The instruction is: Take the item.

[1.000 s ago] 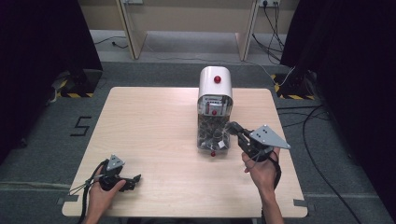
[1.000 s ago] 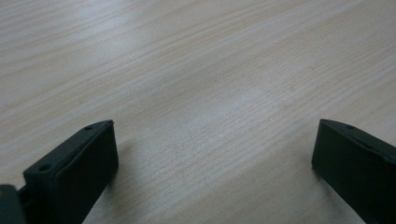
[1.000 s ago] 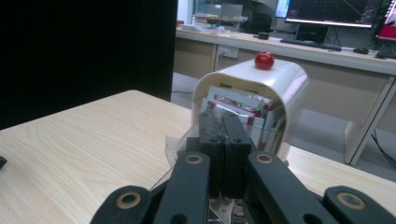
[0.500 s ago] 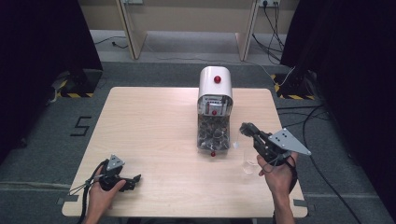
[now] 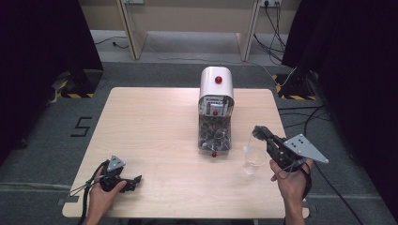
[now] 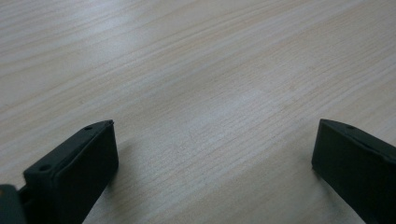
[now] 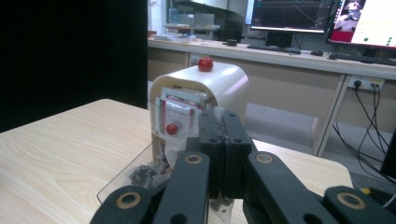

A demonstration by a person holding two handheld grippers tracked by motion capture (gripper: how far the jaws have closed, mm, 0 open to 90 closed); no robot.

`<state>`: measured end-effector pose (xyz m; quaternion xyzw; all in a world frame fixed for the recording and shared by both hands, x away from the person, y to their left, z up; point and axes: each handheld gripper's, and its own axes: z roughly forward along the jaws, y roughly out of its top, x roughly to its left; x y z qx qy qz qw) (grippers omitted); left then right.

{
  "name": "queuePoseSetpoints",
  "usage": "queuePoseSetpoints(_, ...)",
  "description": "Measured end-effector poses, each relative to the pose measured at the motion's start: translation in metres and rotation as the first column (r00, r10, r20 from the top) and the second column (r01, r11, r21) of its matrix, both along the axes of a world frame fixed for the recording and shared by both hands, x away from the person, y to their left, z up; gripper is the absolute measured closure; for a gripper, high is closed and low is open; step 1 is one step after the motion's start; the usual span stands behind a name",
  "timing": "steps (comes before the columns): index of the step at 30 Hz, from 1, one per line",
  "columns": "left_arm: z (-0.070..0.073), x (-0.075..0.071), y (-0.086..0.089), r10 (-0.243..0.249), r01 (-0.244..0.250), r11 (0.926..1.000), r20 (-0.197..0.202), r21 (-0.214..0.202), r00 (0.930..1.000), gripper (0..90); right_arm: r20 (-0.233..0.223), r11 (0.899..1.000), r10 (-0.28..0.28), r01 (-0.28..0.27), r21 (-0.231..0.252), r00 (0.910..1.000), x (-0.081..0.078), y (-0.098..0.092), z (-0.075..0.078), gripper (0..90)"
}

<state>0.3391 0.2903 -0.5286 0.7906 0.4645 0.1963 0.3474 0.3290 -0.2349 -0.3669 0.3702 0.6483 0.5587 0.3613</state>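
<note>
Right claw [image 5: 256,132] moved right with clear cup [image 5: 253,159] | cup rim hidden behind claw

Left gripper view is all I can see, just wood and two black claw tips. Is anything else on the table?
Observer: Yes, a white dispenser with a red knob stands near the middle of the table.
Operator: What's the other claw doing?
Observer: The right claw is shut on the rim of a clear cup, just right of the dispenser.
Operator: Is something in the dispenser?
Observer: Its clear lower part holds small dark pieces.
</note>
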Motion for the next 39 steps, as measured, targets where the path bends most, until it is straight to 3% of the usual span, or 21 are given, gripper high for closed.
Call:
queuePoseSetpoints(17, 0.0, 0.0, 0.0, 0.001, -0.001, 1.0, 0.001, -0.001, 1.0, 0.0, -0.005, 0.999, -0.035, 0.035, -0.002, 0.9994, -0.015, -0.018, -0.003, 89.6)
queuePoseSetpoints(39, 0.0, 0.0, 0.0, 0.001, -0.001, 1.0, 0.001, -0.001, 1.0, 0.0, -0.144, 0.998, -0.047, 0.039, -0.055, 0.9884, 0.001, -0.021, -0.044, 89.0)
